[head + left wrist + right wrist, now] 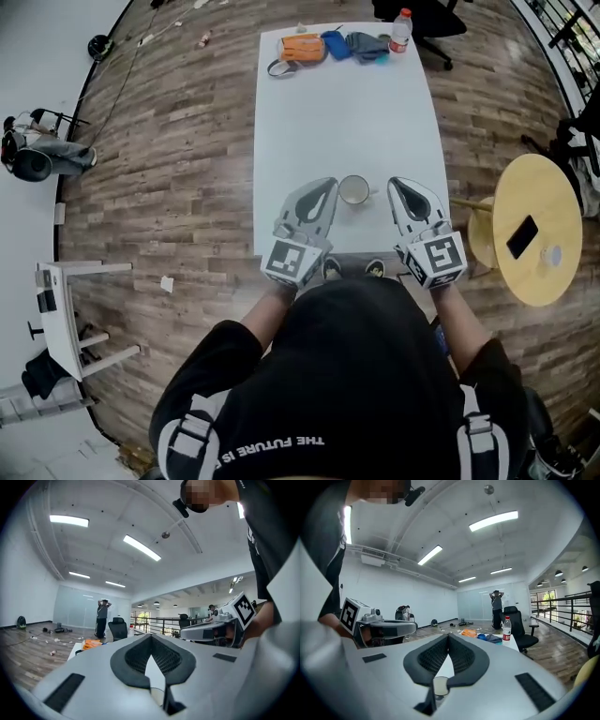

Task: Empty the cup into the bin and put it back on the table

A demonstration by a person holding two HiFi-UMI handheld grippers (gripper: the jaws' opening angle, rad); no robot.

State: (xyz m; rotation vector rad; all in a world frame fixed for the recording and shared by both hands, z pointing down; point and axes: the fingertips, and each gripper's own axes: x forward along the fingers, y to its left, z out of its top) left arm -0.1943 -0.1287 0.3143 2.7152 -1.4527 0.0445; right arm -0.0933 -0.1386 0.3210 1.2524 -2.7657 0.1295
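Observation:
A white cup (354, 190) stands upright on the white table (347, 112) near its front edge. In the head view it sits between my two grippers, touching neither. My left gripper (329, 183) hovers just left of it, jaws closed tip to tip with nothing in them. My right gripper (394, 183) hovers just right of it, shut and empty. In the right gripper view the cup (440, 685) shows through the gap behind the closed tips of that gripper (448, 636). In the left gripper view the left gripper (151, 636) points level across the table, with the right gripper (220, 623) beside it.
An orange pouch (302, 47), a blue case (336, 44), a grey cloth (367, 45) and a water bottle (400, 30) lie at the table's far end. A round wooden side table (548, 202) with a phone (522, 236) stands to the right. A person stands far off (496, 607).

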